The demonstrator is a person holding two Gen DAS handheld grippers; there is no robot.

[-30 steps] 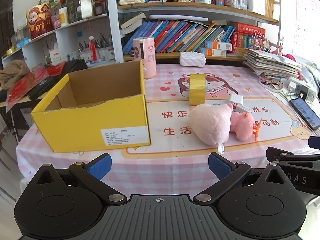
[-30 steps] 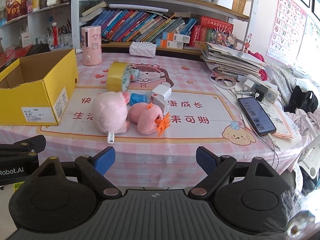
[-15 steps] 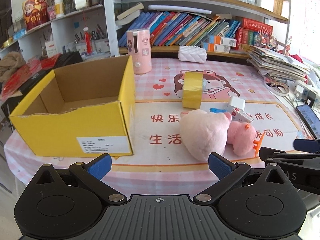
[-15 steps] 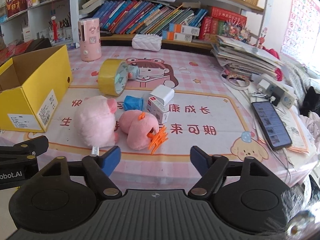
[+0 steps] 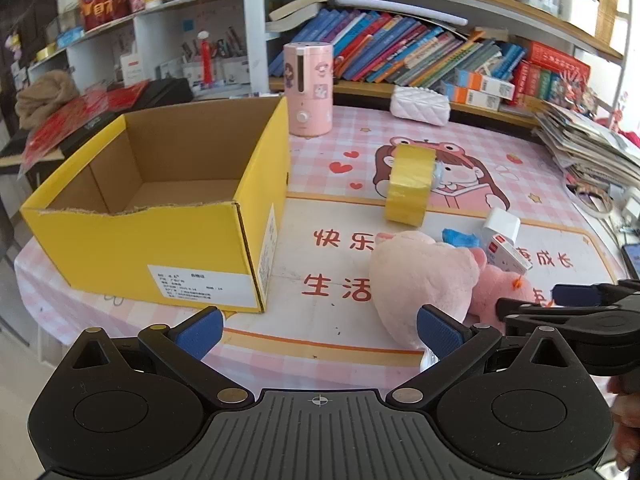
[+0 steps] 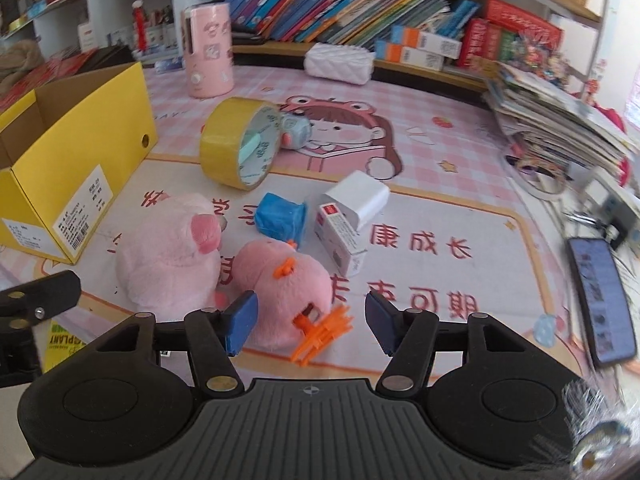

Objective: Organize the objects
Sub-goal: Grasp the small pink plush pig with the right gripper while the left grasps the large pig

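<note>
An empty yellow cardboard box (image 5: 160,216) stands at the table's left; it also shows in the right wrist view (image 6: 76,160). Right of it lie a large pink plush (image 5: 416,280) (image 6: 168,252), a smaller pink plush (image 6: 284,284) with an orange hair claw (image 6: 320,332), a yellow tape roll (image 6: 236,148) (image 5: 408,184), a blue packet (image 6: 280,220), a white charger (image 6: 356,198) and a small red-and-white box (image 6: 340,240). My left gripper (image 5: 318,328) is open and empty in front of the box and large plush. My right gripper (image 6: 308,320) is open, its pads either side of the small plush and claw.
A pink cylindrical humidifier (image 5: 308,88) and a white quilted pouch (image 5: 420,104) stand at the back by the bookshelf. A stack of magazines (image 6: 560,120), a power strip and a phone (image 6: 604,296) lie on the right. The table edge is close below both grippers.
Both grippers have moved forward toward the table. The right gripper has closed in on the small pink plush and its jaws have narrowed somewhat. Nothing on the table has moved.
</note>
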